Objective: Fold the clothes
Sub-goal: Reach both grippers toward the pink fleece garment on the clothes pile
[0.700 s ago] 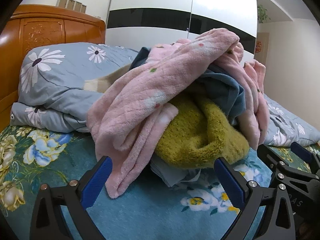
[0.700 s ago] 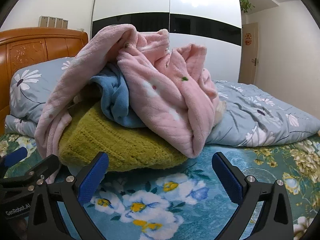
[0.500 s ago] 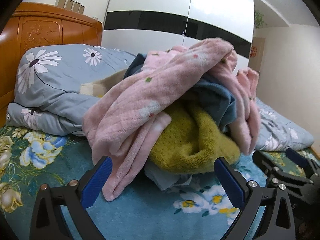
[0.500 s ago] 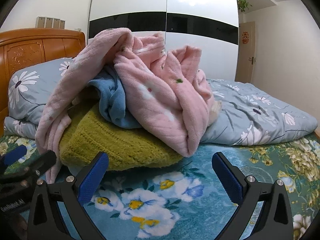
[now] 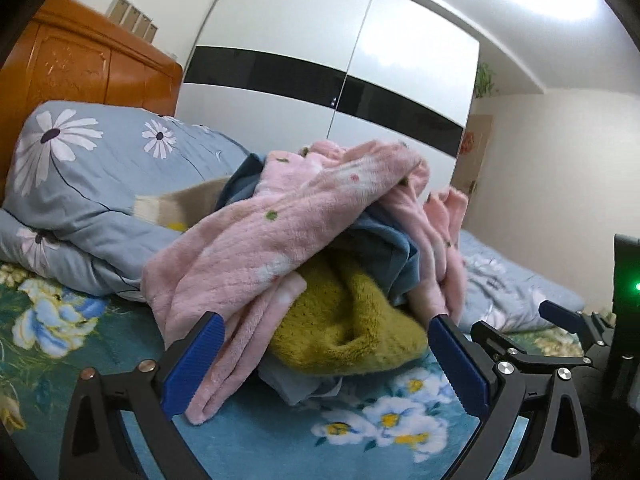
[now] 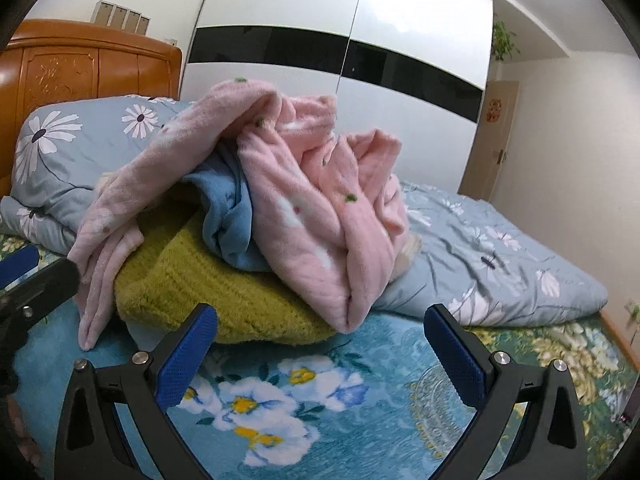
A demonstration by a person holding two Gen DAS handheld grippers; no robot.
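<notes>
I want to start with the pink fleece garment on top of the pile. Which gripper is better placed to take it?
Probably the left gripper: the pink fleece garment hangs down to its open fingers. The right gripper, also open, faces mostly the yellow-green sweater.

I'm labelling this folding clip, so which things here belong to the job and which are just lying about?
For the job: pink fleece garment, blue garment, yellow knitted sweater, left gripper open, right gripper open.

Lying about: grey-blue floral quilt, floral bedsheet, wooden headboard, wardrobe.
</notes>
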